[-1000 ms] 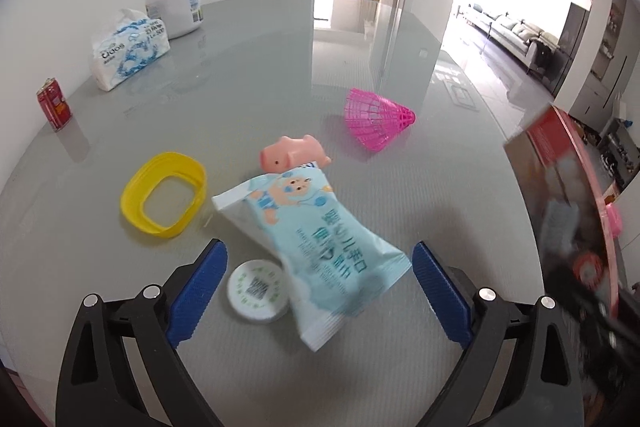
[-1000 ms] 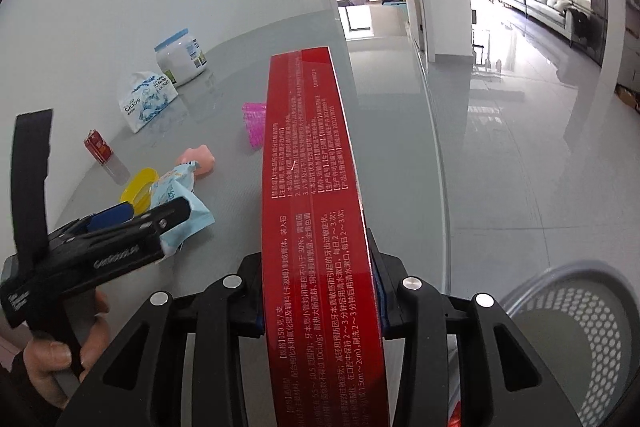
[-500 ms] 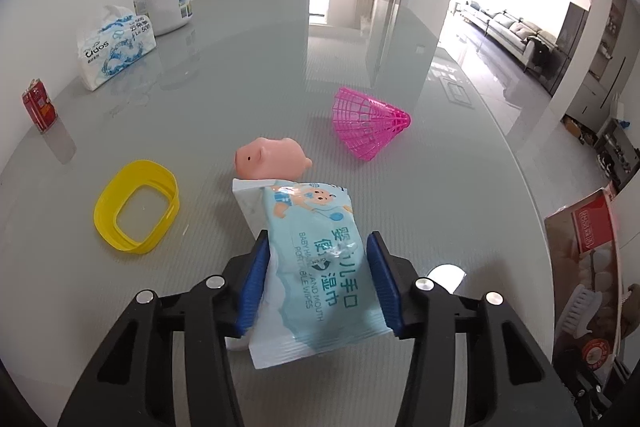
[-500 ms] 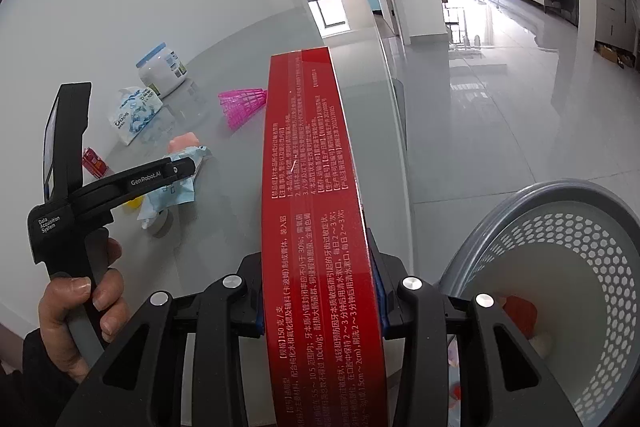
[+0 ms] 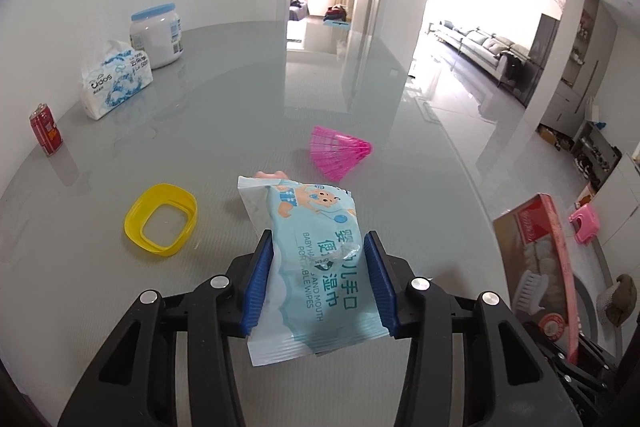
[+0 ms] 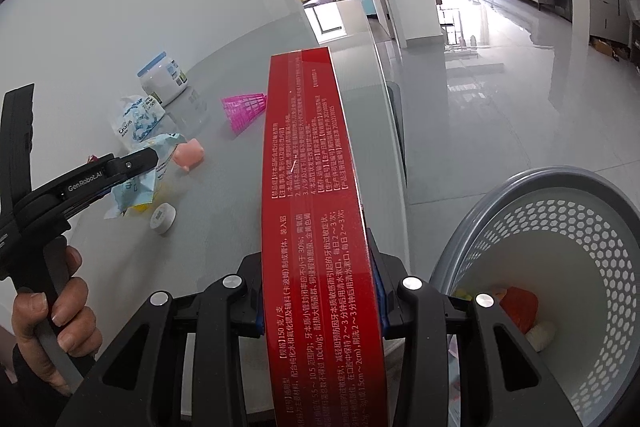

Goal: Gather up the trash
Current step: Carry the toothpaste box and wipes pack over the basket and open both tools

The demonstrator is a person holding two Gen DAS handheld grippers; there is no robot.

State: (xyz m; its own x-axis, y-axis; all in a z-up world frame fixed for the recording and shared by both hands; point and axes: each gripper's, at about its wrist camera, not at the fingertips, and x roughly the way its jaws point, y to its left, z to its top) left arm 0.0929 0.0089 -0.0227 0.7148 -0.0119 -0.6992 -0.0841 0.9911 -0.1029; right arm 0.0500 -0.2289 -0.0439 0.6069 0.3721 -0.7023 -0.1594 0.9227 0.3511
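Above the glass table [image 5: 224, 131], left gripper [image 5: 318, 281] jaws clamp wipes packet [image 5: 316, 255]; right gripper [image 6: 320, 291] jaws pinch red box [image 6: 308, 195] beside grey basket [image 6: 532, 227]. Centre box over rim before releasing, packet next

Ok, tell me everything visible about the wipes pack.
The wipes pack is a soft, pale blue plastic pouch with a cartoon baby, Chinese lettering, "BABY HAND AND MOUTH" print and a clear reseal flap. It is crinkled, with crimped ends. The left gripper is shut on its sides, holding it above the table, long axis pointing away from the camera.
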